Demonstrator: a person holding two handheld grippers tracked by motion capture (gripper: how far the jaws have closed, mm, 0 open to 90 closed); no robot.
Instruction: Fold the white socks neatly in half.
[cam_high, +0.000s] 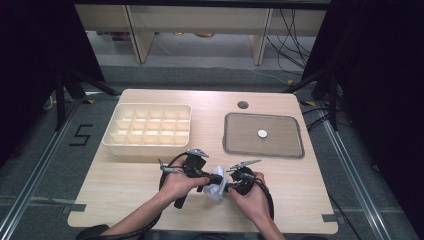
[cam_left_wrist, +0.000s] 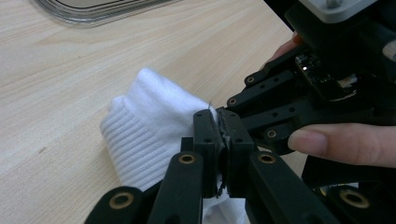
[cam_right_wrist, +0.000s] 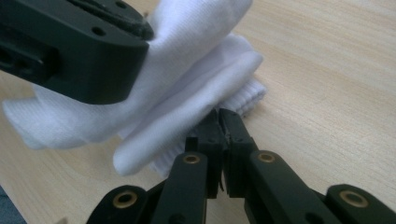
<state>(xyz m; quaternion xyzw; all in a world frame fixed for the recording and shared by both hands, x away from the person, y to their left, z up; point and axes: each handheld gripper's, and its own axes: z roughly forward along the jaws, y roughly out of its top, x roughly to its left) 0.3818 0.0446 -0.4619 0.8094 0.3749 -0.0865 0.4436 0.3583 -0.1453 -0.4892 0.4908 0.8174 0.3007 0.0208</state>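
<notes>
High view: nearest the camera, the person's two hands hold the left tongs (cam_high: 205, 181) and the right tongs (cam_high: 231, 184) against a white sock (cam_high: 216, 186) at the table's (cam_high: 125, 190) near edge. A compartment box (cam_high: 148, 131) and a grey tray (cam_high: 263, 135) lie well beyond.

Left gripper view: the left tongs (cam_left_wrist: 218, 116) are clamped on the sock (cam_left_wrist: 149, 121), cloth showing between the closed jaws.

Right gripper view: the right tongs (cam_right_wrist: 219, 115) are closed on a lower layer of the sock (cam_right_wrist: 187, 93) (its ribbed cuff lies just beside them).

Risk, in my judgement: both grips take only thin edges, so pulling apart could slip the cloth free, or one grip may catch a single layer and spoil the fold.
</notes>
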